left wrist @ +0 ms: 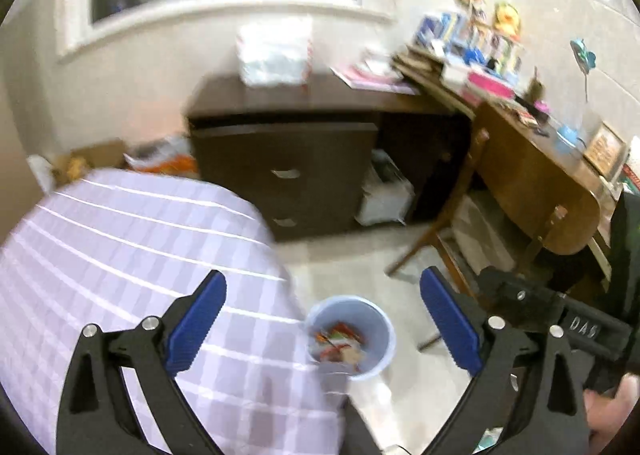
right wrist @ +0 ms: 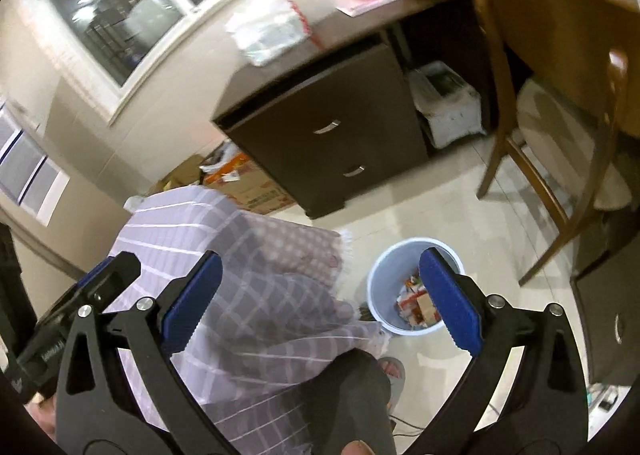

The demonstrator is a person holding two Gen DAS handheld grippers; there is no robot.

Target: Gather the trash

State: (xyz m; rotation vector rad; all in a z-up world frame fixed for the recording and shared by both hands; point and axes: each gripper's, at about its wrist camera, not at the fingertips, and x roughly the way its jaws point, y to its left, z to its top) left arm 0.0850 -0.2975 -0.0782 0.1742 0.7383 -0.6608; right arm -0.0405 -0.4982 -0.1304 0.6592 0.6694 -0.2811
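Your left tongs (left wrist: pixel 323 329) and right tongs (right wrist: pixel 320 301) both stand released, grasping nothing. The bin (left wrist: pixel 374 319) holding trash (left wrist: pixel 340 343) stands on the floor, between your left tips, at four o'clock of the checked bedspread (left wrist: pixel 132 255). "DAS" reads on the neighbouring tool.

We see a smooth pale-blue plastic bin (right wrist: pixel 378 287) at six o'clock, woven checked cloth (left wrist: pixel 120 239) at eight, glossy floor tiles (right wrist: pixel 460 191), and a matt dark-wood cabinet (left wrist: pixel 288 175).

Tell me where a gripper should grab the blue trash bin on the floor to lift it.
Grip the blue trash bin by its thin rim, coming straight down from above: it stands upright and open-topped, so one finger can go inside and one outside. The side facing the open floor looks best; the checked bedspread crowds the other.
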